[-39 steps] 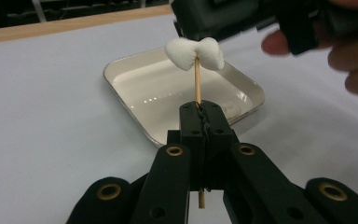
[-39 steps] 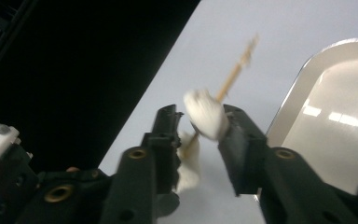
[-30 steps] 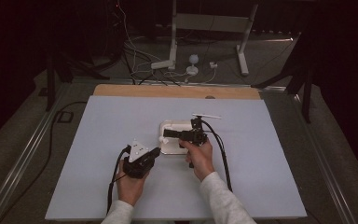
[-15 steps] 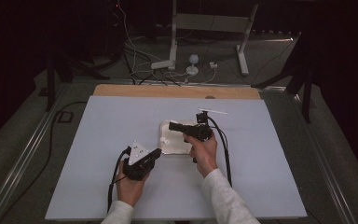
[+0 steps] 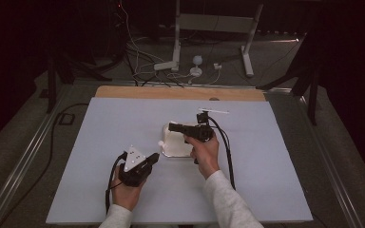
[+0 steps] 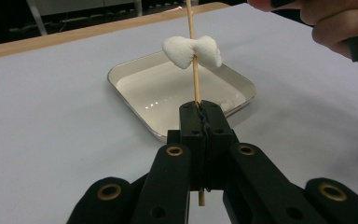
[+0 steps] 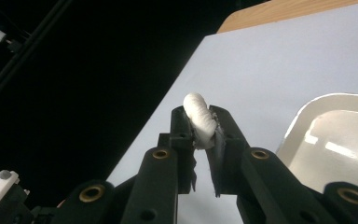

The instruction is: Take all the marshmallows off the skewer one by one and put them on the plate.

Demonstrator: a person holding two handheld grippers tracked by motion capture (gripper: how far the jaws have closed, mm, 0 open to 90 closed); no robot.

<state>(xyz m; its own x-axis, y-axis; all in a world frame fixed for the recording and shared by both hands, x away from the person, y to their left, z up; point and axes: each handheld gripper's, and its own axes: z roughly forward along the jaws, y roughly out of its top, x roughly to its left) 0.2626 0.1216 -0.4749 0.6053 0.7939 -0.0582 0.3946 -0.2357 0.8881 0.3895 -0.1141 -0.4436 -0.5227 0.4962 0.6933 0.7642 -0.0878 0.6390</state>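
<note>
In the left gripper view my left gripper [image 6: 200, 109] is shut on a thin wooden skewer [image 6: 195, 79] that stands upright. A white marshmallow [image 6: 191, 50] is speared on the skewer above the jaws. Behind it lies a shallow white tray [image 6: 121, 84]. In the high view the left gripper [image 5: 156, 156] rests just left of the tray [image 5: 177, 148]. My right gripper [image 5: 171, 127] hovers over the tray's far edge and points left. Its jaws [image 7: 200, 122] are shut on a second white marshmallow [image 7: 196, 108], squeezed between the pads.
A pale blue-white sheet [image 5: 100, 142] covers the table, with a wooden strip [image 5: 180, 92] along the far edge. Cables and metal stand legs [image 5: 190, 66] lie on the floor behind. The right hand [image 6: 335, 23] is at the top right of the left gripper view.
My right gripper has lifted a little from the tray with the marshmallow in its jaws. The left hand and skewer have stayed put.
</note>
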